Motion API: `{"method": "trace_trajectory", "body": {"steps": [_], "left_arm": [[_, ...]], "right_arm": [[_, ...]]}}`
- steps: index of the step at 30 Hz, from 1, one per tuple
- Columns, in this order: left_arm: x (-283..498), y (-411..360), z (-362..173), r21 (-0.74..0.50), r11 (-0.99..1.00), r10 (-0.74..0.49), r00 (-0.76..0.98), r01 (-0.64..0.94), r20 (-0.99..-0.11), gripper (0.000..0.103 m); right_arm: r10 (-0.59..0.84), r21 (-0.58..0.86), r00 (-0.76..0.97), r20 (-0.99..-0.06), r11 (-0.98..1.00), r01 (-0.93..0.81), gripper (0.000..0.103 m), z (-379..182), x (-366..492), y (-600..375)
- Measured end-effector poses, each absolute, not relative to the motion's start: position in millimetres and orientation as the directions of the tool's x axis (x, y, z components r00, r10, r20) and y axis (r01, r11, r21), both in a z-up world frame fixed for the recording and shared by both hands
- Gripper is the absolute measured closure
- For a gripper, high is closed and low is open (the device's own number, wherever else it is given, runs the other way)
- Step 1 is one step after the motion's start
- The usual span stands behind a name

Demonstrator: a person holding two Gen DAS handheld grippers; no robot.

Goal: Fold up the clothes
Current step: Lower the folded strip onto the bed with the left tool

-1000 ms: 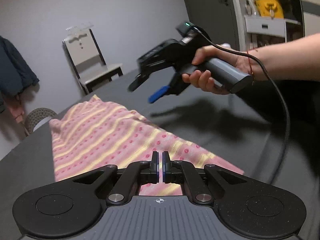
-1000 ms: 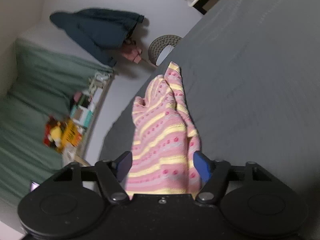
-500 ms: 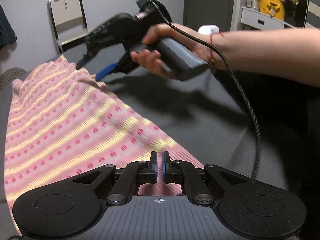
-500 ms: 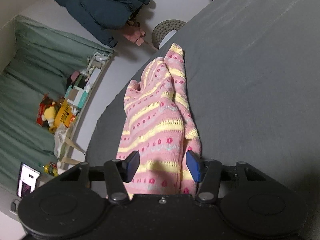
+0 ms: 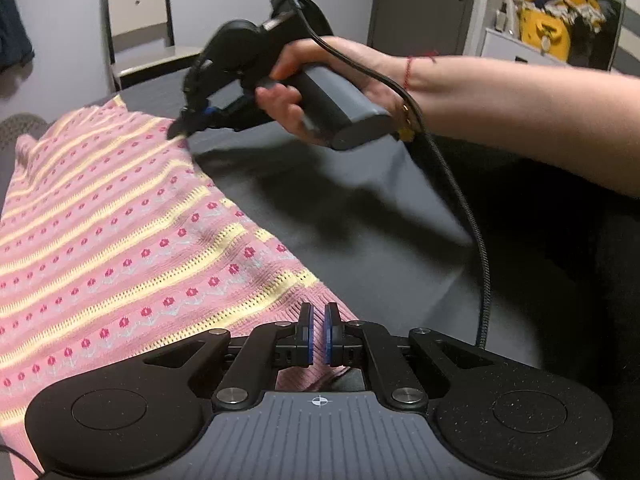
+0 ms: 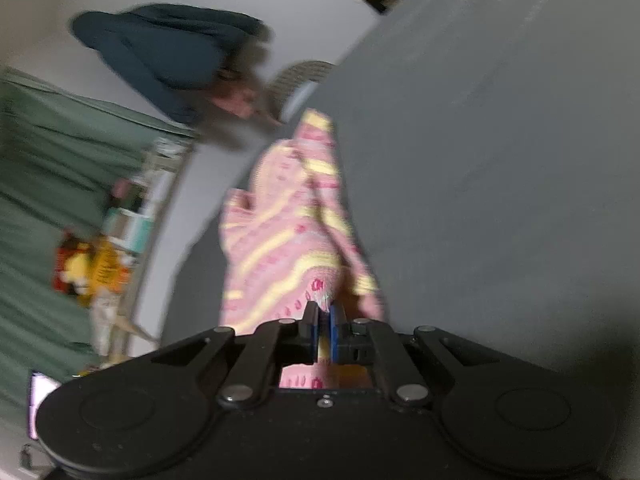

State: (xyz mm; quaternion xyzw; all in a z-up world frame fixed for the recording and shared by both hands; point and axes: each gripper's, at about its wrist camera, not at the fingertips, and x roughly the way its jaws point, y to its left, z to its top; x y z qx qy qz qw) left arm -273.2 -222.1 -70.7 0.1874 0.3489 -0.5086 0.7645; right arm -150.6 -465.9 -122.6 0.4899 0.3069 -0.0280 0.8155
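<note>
Pink knitted garment with yellow stripes and red dots — spread on dark grey surface; left gripper and right gripper each clamped on its edge.

left wrist: close, low, facing right gripper | right wrist: close — both share garment

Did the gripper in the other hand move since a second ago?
Yes. In the left wrist view the right gripper came down from above the dark cover toward the chair side, and now pinches the pink sweater edge.
</note>
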Motion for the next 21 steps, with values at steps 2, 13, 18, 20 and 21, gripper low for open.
{"method": "trace_trajectory", "body": {"steps": [2,13,18,20,21], "left_arm": [[-274.3,-221.7,-68.1,-0.041,0.42,-0.636,0.262,0.907,-0.726,0.1],[-273.5,-215.6,-61.5,-0.032,0.455,-0.617,0.29,0.89,-0.731,0.1],[-266.9,-214.2,-65.3,-0.051,0.496,-0.609,0.306,0.867,-0.732,0.099],[-265.4,-213.9,-64.4,-0.04,0.509,-0.6,0.32,0.86,-0.733,0.099],[-264.8,-214.1,-63.8,-0.03,0.515,-0.593,0.332,0.857,-0.734,0.099]], "right_arm": [[0.248,0.755,0.789,-0.562,0.542,0.368,0.097,-125.3,-149.2,-466.4],[0.359,0.801,0.782,-0.51,0.529,0.279,0.05,-112.4,-172.9,-459.0],[0.433,0.795,0.72,-0.542,0.54,0.274,0.056,-117.9,-183.6,-440.5],[0.45,0.805,0.711,-0.541,0.523,0.281,0.073,-121.8,-185.2,-435.8],[0.469,0.816,0.704,-0.533,0.506,0.28,0.076,-123.9,-184.9,-434.2]]}}
